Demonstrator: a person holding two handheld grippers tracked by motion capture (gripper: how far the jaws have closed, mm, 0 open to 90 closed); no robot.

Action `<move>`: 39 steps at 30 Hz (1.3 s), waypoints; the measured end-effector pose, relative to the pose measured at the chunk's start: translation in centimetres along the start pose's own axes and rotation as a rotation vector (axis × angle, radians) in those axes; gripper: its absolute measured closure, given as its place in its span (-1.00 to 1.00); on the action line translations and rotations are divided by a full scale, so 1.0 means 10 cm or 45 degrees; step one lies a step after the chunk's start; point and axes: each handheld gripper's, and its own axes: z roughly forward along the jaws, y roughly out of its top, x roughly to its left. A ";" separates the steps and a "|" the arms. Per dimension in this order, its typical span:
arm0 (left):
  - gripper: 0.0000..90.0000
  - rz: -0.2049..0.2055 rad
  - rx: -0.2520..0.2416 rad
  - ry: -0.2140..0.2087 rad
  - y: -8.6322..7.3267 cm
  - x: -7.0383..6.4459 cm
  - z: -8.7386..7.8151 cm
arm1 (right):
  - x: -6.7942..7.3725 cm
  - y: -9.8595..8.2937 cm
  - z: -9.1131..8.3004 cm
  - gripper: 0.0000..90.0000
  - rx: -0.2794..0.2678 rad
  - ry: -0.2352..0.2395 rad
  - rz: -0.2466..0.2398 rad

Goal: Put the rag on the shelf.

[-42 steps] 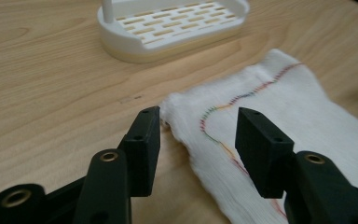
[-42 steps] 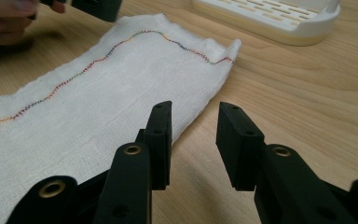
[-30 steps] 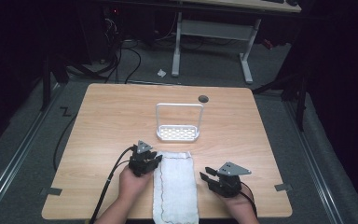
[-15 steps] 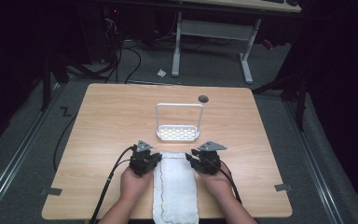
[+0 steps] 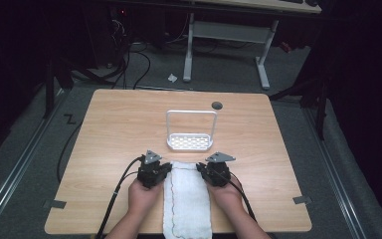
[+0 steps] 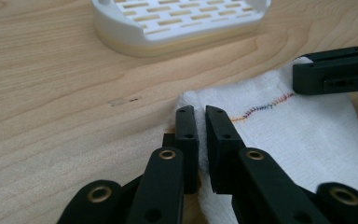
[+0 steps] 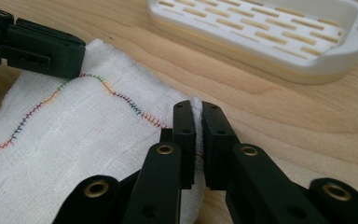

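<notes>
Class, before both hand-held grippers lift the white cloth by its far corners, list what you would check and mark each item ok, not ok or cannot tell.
1. Left hand-held gripper shut on the cloth corner: ok.
2. Right hand-held gripper shut on the other far corner: ok, fabric shows between the jaws.
3. Both grips at matching height along the far edge: ok.
4. White rack apart from the cloth: ok.
5. Near end of the cloth free of the table edge: cannot tell.

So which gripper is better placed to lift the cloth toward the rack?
Neither alone: left gripper and right gripper each pinch a far corner of the white cloth, level before the rack.
</notes>
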 end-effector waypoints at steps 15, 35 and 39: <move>0.88 0.125 -0.107 0.004 -0.07 -0.11 -0.12 | 0.20 -0.06 -0.34 0.90 -0.147 -0.018 -0.107; 0.88 0.232 -0.530 -0.041 0.14 -0.66 -0.89 | 0.42 0.02 -1.10 0.90 -0.493 -0.073 -0.185; 0.88 0.274 -0.576 -0.024 0.22 -0.74 -0.99 | 0.45 0.10 -1.19 0.90 -0.550 -0.081 -0.188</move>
